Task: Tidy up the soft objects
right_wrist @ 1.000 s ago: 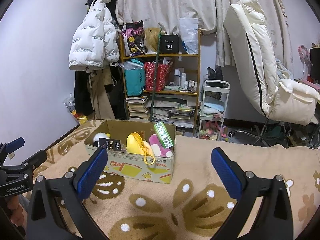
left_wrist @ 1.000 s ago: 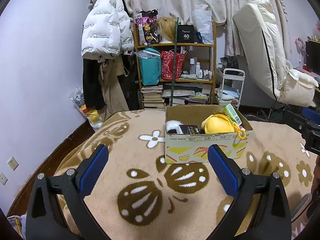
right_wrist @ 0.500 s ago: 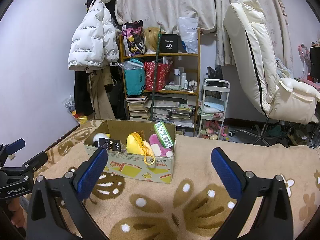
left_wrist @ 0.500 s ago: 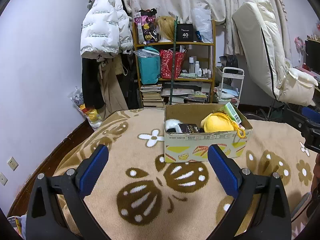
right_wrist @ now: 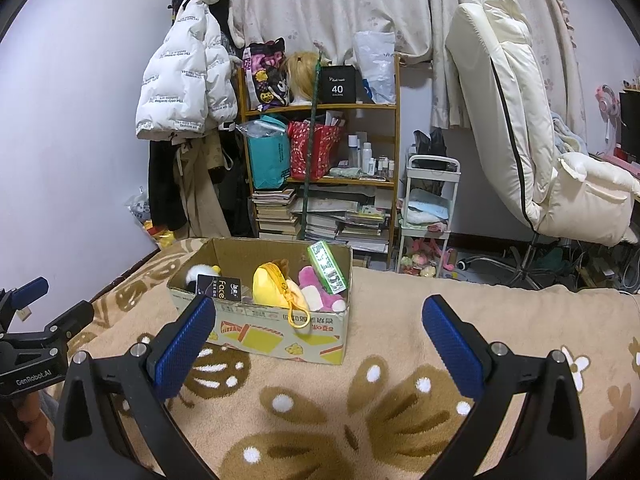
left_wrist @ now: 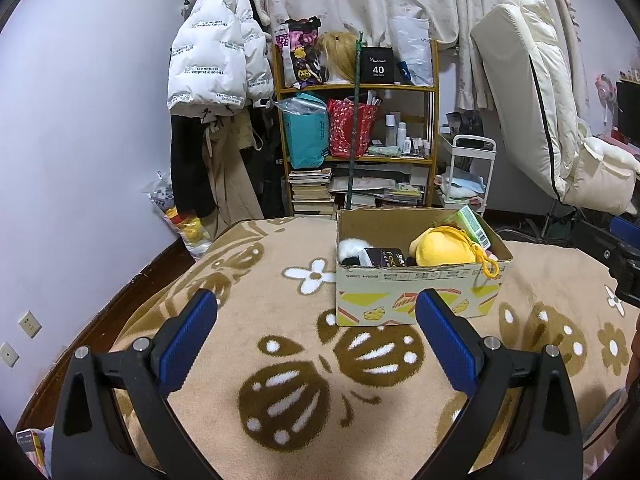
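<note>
Over the last second almost nothing has changed: the cardboard box (left_wrist: 420, 276) has slid only slightly in the left wrist view, and in the right wrist view it is found where it was. Both grippers are taken to have been held nearly steady, so no progress on the task can be read from this interval.

The left hand-held gripper (left_wrist: 316, 338) is seen with its blue pads wide apart and nothing between them. The right hand-held gripper (right_wrist: 318, 344) is likewise spread and empty.

The box is set on the brown flower-patterned blanket (right_wrist: 360, 420) of the bed. Inside it a yellow plush (right_wrist: 276, 286), a pink plush (right_wrist: 316, 294), a white-and-black plush (left_wrist: 352, 250), a black packet (right_wrist: 218, 288) and a green carton (right_wrist: 327, 268) are gathered. No soft thing is seen loose on the blanket.

From the left hand-held gripper the box lies at about 1 o'clock, near and ahead. From the right hand-held gripper it lies at about 11 o'clock, its near wall partly behind the left pad.

The scene would fit items waiting to be taken out and arranged, or items already collected into the box.
</note>
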{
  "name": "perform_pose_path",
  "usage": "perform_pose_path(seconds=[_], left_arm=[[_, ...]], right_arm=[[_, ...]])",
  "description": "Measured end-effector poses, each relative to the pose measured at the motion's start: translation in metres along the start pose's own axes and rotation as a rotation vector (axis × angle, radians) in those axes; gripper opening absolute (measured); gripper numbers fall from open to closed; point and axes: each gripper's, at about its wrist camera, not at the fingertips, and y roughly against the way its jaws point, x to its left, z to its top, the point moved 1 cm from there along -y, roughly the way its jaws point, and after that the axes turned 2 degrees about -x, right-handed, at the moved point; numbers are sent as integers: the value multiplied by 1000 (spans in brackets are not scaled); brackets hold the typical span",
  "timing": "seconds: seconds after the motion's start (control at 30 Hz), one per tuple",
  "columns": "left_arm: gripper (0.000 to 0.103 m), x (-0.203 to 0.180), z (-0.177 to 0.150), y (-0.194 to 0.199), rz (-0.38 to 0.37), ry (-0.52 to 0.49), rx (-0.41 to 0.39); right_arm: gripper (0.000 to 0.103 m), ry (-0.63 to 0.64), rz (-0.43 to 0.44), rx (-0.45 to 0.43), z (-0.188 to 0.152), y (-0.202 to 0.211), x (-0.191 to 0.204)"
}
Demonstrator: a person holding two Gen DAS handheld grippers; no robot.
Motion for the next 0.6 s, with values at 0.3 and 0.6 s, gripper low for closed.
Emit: perform_pose_path(seconds=[0.3,0.6], left_arm=[[98,0,0,0,-5,3,4],[98,0,0,0,1,4,7]], right_arm=[[103,-1,1,0,0,-1,-1],[103,-1,2,2,1,-1,-2]])
